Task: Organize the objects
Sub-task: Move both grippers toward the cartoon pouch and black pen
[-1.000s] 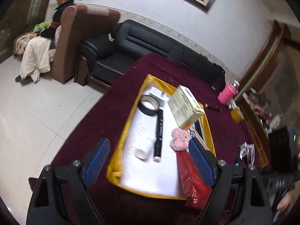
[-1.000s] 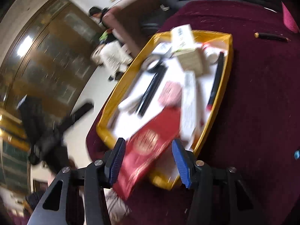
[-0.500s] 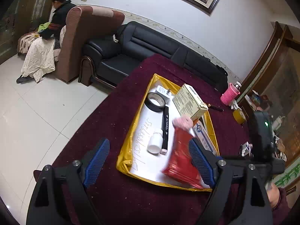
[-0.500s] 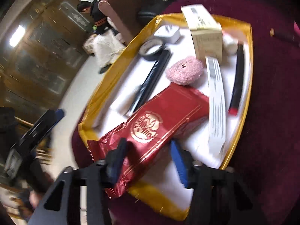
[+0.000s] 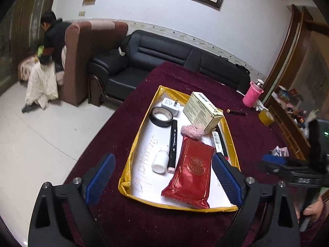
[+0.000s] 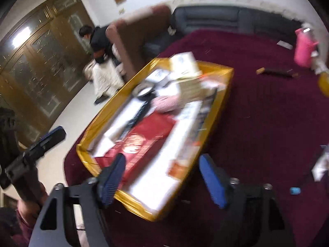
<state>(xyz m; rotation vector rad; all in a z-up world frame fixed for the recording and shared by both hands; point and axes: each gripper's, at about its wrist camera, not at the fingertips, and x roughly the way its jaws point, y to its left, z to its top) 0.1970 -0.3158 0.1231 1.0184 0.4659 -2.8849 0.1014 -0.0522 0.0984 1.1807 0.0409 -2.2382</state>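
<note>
A gold-rimmed tray (image 5: 134, 148) sits on the maroon-covered desk (image 5: 253, 138), close to its left edge. Inside lie a red foil packet (image 5: 190, 169) near the tray's near edge, a pink fuzzy ball (image 5: 192, 131) touching the packet's far end, a black marker (image 5: 173, 144), a small white bottle (image 5: 160, 160) beside it, a roll of black tape (image 5: 162, 117), a white charger (image 5: 171, 104) at the far left corner, and a cream box (image 5: 202, 111) at the far right. A long barcoded box (image 5: 218, 144) lines the right rim.

The left hand-held gripper (image 5: 162, 182) hovers over the tray's near edge, spread wide and empty. The right hand-held gripper (image 6: 164, 180), blurred, is also spread and empty over the near corner.

Off the tray, a dark pen (image 5: 236, 112) and a pink bottle (image 5: 253, 96) occupy the desk's far right; bare cloth lies between.
</note>
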